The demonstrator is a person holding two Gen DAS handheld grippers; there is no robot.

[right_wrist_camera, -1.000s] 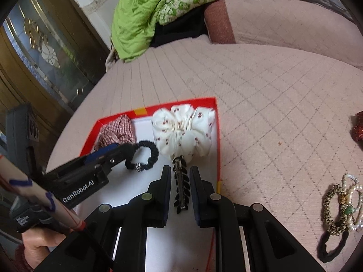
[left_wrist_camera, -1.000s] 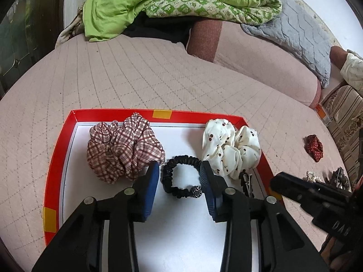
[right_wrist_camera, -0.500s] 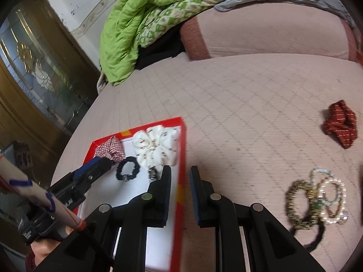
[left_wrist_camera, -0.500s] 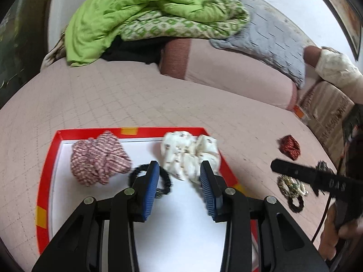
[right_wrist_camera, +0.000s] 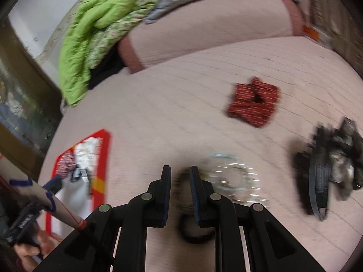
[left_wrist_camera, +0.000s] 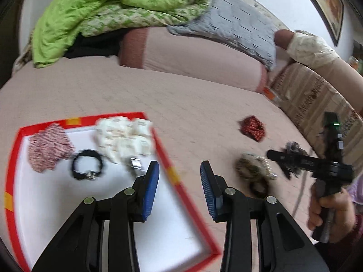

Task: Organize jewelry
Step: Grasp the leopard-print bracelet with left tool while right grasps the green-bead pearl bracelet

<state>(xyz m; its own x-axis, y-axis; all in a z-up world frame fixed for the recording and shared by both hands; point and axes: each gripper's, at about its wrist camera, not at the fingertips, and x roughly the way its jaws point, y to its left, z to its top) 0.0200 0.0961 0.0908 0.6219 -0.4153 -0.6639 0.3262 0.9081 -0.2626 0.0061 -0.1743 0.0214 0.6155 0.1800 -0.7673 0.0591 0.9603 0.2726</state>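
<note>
A red-rimmed white tray on the pink bed holds a plaid scrunchie, a white dotted scrunchie, a black beaded hair tie and a dark hair clip. My left gripper is open and empty over the tray's right rim. My right gripper is open with a narrow gap, empty, just above a blurred pile of bracelets and a black hair tie. A red scrunchie lies beyond. The tray sits far left in the right wrist view.
A dark pile of hair accessories with a black band lies at the right. A pink bolster, a green quilt and a grey pillow line the back of the bed.
Both grippers have swung right, away from the tray's contents. The right gripper let go of the hair clip in the tray and now hovers over the bracelets. The left stayed open.
</note>
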